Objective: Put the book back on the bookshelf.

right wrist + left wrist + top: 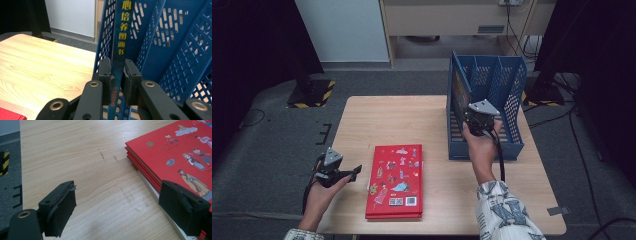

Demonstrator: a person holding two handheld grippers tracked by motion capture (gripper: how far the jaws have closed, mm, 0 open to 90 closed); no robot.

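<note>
Pinched between my right gripper's (117, 75) pads is the spine of a thin blue book (121, 40) with yellow characters, standing upright in the leftmost slot of the blue file rack (507, 85) on the table's (392, 120) far right. My right hand (479, 147) holds that gripper at the rack's near edge. Over on the near left, my left gripper (343, 175) rests with jaws spread wide and nothing between them, just left of the red books (396, 181) stacked flat at the near middle.
</note>
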